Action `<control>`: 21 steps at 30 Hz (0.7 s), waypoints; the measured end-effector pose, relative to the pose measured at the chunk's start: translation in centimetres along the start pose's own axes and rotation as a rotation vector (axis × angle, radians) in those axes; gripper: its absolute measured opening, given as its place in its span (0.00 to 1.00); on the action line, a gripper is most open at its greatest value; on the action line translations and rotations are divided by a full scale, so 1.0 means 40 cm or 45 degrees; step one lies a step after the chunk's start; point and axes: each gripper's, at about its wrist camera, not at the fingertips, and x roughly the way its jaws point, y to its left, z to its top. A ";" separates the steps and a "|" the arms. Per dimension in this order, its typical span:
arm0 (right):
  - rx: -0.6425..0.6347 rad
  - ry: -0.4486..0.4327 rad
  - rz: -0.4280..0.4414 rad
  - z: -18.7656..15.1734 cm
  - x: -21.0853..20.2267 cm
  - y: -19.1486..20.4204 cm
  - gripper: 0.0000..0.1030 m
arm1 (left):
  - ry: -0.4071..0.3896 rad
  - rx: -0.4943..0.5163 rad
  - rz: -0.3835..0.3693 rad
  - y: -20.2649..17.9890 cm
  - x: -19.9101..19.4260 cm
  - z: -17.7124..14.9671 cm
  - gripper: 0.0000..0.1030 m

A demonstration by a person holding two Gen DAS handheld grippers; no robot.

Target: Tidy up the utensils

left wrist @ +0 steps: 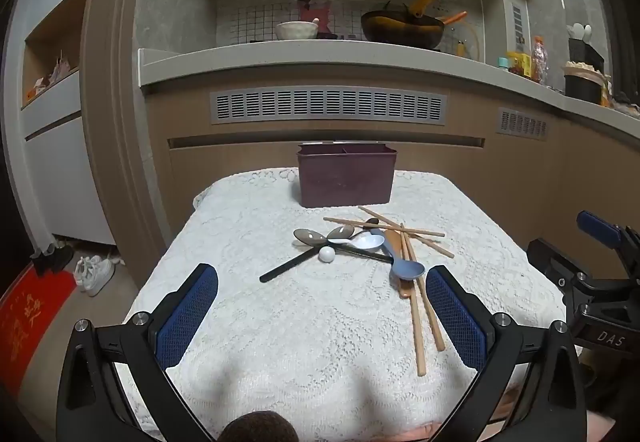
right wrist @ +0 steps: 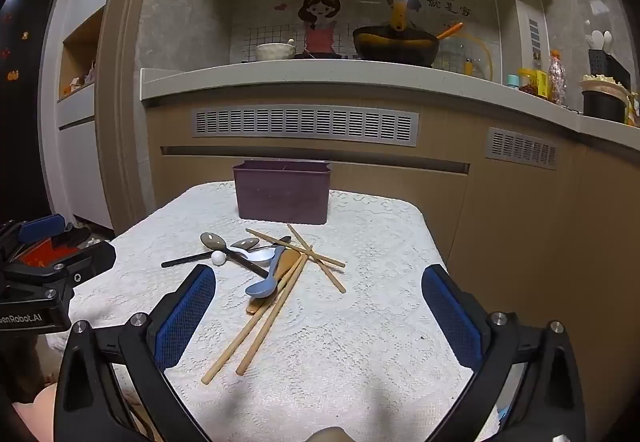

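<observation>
Both tools gape empty; the chopsticks (right wrist: pixel 256 326) point lengthwise from the bin (right wrist: pixel 282 191) toward the right tool (right wrist: pixel 318 316), nearer.

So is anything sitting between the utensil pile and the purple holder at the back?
Nothing visible does. Bare lace tablecloth separates the utensil pile from the purple holder. Both grippers, left and right, hover open with nothing between them and the pile.
</observation>
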 end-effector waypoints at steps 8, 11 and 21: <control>-0.012 0.001 -0.005 0.003 -0.003 0.002 0.99 | -0.004 -0.014 -0.021 0.010 -0.002 -0.003 1.00; -0.017 0.001 -0.006 0.004 -0.001 0.002 0.99 | 0.001 0.004 -0.015 -0.003 -0.009 0.000 1.00; -0.054 -0.005 -0.005 0.005 -0.007 0.018 0.99 | -0.001 0.001 -0.018 -0.003 -0.011 -0.001 1.00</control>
